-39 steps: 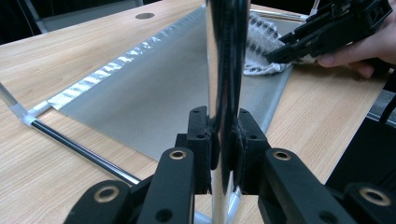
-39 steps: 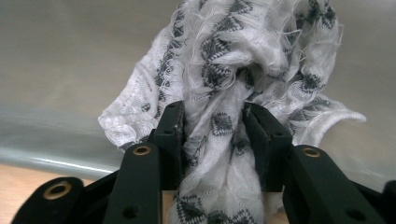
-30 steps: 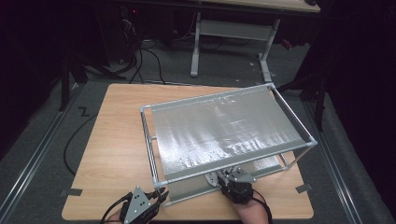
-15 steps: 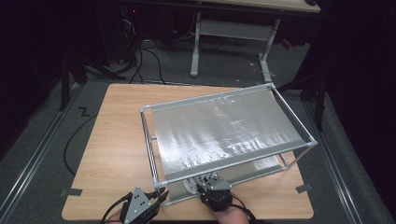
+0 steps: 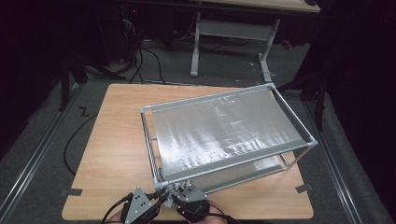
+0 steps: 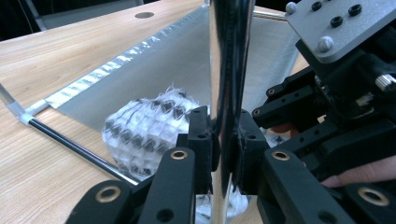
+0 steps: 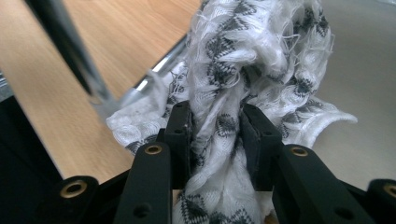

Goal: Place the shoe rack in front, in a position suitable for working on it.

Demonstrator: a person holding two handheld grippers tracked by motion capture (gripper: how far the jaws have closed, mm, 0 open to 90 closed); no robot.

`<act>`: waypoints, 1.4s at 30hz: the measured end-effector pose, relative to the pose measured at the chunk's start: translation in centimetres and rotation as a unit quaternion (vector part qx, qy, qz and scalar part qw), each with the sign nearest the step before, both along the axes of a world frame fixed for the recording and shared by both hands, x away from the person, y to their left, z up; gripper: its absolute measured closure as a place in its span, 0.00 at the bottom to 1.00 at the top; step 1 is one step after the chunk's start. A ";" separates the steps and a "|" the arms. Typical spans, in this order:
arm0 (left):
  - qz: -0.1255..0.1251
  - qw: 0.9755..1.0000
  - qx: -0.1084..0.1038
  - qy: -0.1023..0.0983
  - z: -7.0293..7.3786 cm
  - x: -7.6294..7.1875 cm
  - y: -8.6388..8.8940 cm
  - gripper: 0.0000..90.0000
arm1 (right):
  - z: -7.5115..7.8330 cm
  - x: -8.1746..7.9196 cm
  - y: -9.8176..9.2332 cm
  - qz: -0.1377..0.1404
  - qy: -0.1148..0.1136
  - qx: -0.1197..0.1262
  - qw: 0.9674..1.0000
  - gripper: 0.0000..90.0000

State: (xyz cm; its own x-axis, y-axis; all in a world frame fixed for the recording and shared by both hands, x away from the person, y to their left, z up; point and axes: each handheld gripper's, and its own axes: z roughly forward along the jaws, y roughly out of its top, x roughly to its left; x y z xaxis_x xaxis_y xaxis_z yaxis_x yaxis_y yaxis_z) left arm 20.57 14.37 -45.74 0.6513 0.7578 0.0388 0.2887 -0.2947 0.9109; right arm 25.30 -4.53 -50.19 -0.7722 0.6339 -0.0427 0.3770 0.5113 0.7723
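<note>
At the table's near edge, the left gripper (image 5: 161, 198) is clamped tight on the rack's near corner post (image 6: 229, 93); the left gripper view shows its pads pressed to the shiny tube. Just right of it, the right gripper (image 5: 180, 192) has been closing its jaws and now pinches the cloth (image 7: 243, 84), a bunched white knit with a dark pattern, whose folds bulge up between the pads in the right gripper view. From above, the cloth stays hidden beneath the rack's top. The left gripper view shows it lying on the lower shelf (image 6: 187, 60) by the post. The rack (image 5: 224, 128) sits slantwise on the table (image 5: 116, 140). No writing is legible.
</note>
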 end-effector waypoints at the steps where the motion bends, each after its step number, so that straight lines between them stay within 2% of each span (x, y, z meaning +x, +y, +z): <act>1: 0.000 1.000 0.000 0.000 0.0 0.0 0.0 0.89 | 0.0 0.0 0.0 0.007 -0.004 -0.001 1.000 0.75; 3: -0.001 1.000 0.002 -0.002 0.0 0.0 -0.1 0.89 | 0.0 -0.3 0.3 0.011 -0.005 -0.002 1.000 0.77; 5: -0.001 1.000 0.002 -0.003 0.0 0.0 -0.2 0.89 | 0.1 -0.4 0.3 0.018 -0.017 -0.011 1.000 0.77; 10: -0.003 1.000 0.003 -0.003 0.0 0.0 -0.2 0.89 | 0.1 -0.2 0.1 0.013 -0.016 -0.015 1.000 0.78; 15: -0.003 1.000 0.004 -0.003 0.0 0.0 -0.2 0.89 | 0.1 0.2 -0.6 0.000 -0.013 -0.020 1.000 0.78; 17: -0.003 1.000 0.006 -0.003 0.0 0.0 -0.2 0.88 | 0.1 0.5 -1.1 -0.002 -0.019 -0.021 1.000 0.78; 20: -0.003 1.000 0.009 -0.003 0.1 0.0 -0.3 0.88 | 0.1 0.8 -1.8 -0.019 -0.010 -0.023 0.999 0.78; 22: -0.003 1.000 0.010 -0.003 0.1 0.0 -0.3 0.88 | 0.1 1.0 -2.2 -0.021 -0.013 -0.026 0.999 0.79; 23: -0.004 1.000 0.010 -0.003 0.1 0.0 -0.2 0.88 | 0.1 1.5 -3.0 -0.025 -0.019 -0.029 0.999 0.79; 25: -0.004 1.000 0.010 -0.003 0.1 0.1 -0.2 0.88 | 0.1 1.7 -3.3 -0.031 -0.019 -0.031 0.999 0.79; 28: -0.003 1.000 0.012 -0.002 0.1 0.1 -0.2 0.88 | 0.1 2.2 -4.9 -0.059 -0.008 -0.033 0.998 0.79; 32: -0.001 1.000 0.014 -0.002 0.2 0.2 -0.1 0.88 | 0.1 2.8 -6.4 -0.075 -0.005 -0.029 0.997 0.79; 33: 0.000 1.000 0.015 -0.002 0.2 0.2 0.0 0.88 | 0.1 3.3 -7.4 -0.087 -0.005 -0.030 0.996 0.79; 34: 0.001 1.000 0.014 -0.002 0.2 0.2 0.1 0.88 | 0.1 3.3 -7.4 -0.087 -0.005 -0.030 0.996 0.79; 38: 0.008 1.000 0.013 0.001 0.2 0.4 0.6 0.88 | 0.2 4.0 -10.1 -0.133 0.007 -0.027 0.991 0.79; 42: 0.012 1.000 0.012 0.002 0.2 0.4 0.8 0.88 | 0.3 4.6 -11.8 -0.152 0.010 -0.024 0.988 0.79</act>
